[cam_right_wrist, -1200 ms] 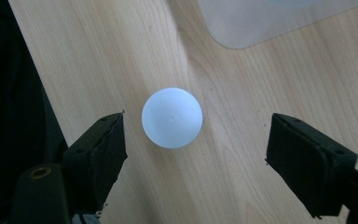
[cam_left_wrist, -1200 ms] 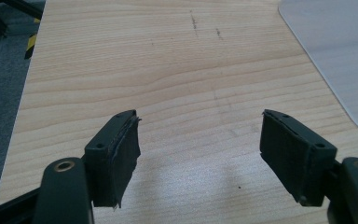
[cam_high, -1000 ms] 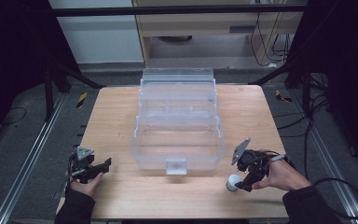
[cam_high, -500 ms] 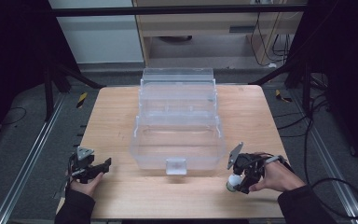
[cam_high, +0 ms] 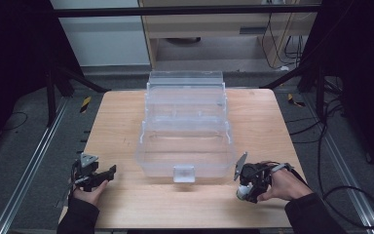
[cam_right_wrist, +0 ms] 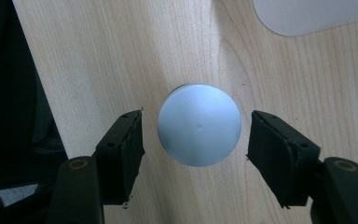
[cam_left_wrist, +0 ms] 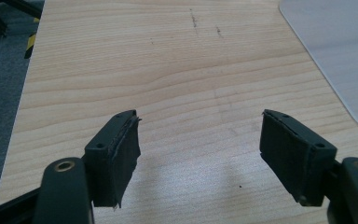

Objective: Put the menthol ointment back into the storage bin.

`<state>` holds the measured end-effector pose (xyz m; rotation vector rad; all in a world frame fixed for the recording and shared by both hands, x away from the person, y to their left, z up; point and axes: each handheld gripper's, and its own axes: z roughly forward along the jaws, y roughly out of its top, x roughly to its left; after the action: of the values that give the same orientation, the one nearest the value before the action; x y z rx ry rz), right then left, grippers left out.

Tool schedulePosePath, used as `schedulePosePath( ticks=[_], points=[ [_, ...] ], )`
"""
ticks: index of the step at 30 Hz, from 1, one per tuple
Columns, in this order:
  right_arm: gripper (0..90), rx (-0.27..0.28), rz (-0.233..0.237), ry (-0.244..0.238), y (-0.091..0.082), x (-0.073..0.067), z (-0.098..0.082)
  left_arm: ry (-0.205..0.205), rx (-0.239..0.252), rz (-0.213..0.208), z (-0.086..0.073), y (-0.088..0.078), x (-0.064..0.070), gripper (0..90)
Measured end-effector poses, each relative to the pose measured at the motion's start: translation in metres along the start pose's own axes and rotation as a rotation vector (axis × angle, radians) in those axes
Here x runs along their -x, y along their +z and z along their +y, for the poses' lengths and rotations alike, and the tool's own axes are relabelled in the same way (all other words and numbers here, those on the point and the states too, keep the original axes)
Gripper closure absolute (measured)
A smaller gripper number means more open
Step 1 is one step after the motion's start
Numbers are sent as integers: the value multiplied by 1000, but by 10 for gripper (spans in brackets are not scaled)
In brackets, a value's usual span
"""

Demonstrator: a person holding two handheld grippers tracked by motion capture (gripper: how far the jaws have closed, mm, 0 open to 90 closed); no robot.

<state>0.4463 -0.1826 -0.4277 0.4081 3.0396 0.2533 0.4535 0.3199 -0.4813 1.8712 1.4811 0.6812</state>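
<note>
The right gripper (cam_right_wrist: 196, 140) hung straight above a small round container with a pale grey lid (cam_right_wrist: 199, 124), which stood upright on the desk (cam_high: 126, 122) near its front right corner, just in front of the clear plastic box (cam_high: 185, 141) and apart from it. Its jaws had just been closing, with the lid between them, yet a thin gap showed on either side, so the pads were not pressing on it. To take hold well, the person probably needed to keep the gripper centred over the lid so both pads met its edge together; the left gap looked slightly narrower, and a one-sided touch could push the container across the smooth wood. Sinking a little lower before closing fully seemed wise, so the pads would bite on the wall below the lid rather than only its rim. A round, smooth side could slip or roll out, so a slow, even squeeze looked safest. The left gripper (cam_high: 95, 173) rested near the front left corner, its jaws spread wide over bare wood and holding nothing.
</note>
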Motion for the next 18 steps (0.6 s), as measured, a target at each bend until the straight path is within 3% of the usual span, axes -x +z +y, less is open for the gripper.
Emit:
schedulePosePath(
  ticks=[18],
  points=[
    [423,-40,9,-26,12,1,7,2,-1,3,0,0,0,287]
  ],
)
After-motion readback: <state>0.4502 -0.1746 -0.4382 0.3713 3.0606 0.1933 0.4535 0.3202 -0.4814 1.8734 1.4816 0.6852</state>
